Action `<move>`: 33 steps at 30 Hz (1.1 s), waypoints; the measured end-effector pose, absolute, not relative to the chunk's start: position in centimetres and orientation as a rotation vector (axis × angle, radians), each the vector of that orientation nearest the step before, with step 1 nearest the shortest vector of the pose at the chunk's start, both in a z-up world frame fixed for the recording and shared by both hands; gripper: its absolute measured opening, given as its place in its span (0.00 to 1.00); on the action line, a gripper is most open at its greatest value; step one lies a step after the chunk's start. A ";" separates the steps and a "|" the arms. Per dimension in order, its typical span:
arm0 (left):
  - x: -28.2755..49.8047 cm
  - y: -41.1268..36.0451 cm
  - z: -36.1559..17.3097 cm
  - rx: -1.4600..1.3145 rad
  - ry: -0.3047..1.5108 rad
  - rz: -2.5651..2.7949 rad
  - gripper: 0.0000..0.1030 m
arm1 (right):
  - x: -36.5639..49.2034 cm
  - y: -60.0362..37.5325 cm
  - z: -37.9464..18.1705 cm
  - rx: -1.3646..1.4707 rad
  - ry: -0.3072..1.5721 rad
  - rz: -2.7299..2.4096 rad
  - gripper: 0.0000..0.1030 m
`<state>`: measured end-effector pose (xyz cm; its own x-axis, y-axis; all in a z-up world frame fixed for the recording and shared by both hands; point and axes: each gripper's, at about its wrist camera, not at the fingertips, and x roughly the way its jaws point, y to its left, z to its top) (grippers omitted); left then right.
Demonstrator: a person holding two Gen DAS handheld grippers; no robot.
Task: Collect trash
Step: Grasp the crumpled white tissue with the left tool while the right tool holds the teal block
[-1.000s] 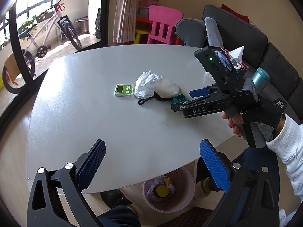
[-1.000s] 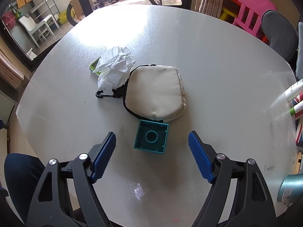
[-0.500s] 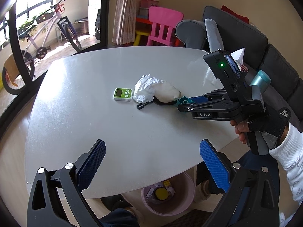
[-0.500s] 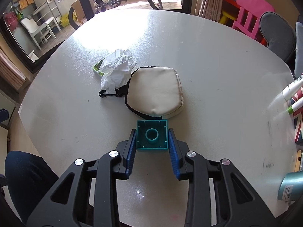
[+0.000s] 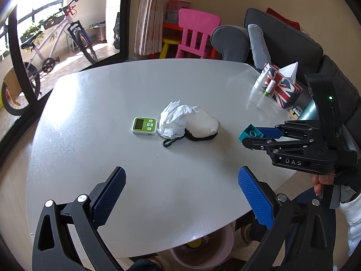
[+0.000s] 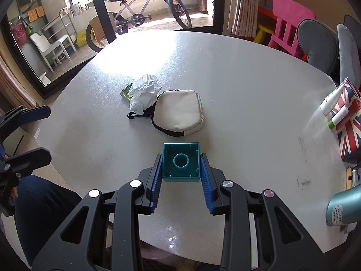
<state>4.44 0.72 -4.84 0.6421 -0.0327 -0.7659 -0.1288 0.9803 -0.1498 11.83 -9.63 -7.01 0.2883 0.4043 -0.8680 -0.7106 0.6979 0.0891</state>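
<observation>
A teal toy brick [image 6: 181, 161] hangs hollow side up above the round white table [image 6: 248, 85], with my right gripper [image 6: 181, 169] shut on its two sides. The left wrist view shows that gripper [image 5: 250, 136] from the side, brick [image 5: 249, 134] at its tip, lifted off the tabletop. My left gripper [image 5: 180, 194] stands open over the table's near edge with nothing between its blue pads. A crumpled white tissue [image 5: 172, 120] lies mid-table against a cream pouch [image 5: 203, 125]. Below the table edge sits a pink bin [image 5: 200, 255], partly hidden.
A green timer [image 5: 144, 126] lies left of the tissue. A Union Jack tissue box [image 5: 282, 88] with tubes and a teal bottle [image 6: 343, 207] stand at the right edge. A sofa, a pink chair and a bicycle lie beyond the table.
My right gripper went from open around the brick to shut on it, then rose with it off the table. The left gripper drifted a little.
</observation>
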 end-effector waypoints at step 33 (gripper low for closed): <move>15.8 3.0 -8.3 -0.167 1.032 0.083 0.93 | 11.8 -12.6 -7.0 -0.305 1.037 0.744 0.31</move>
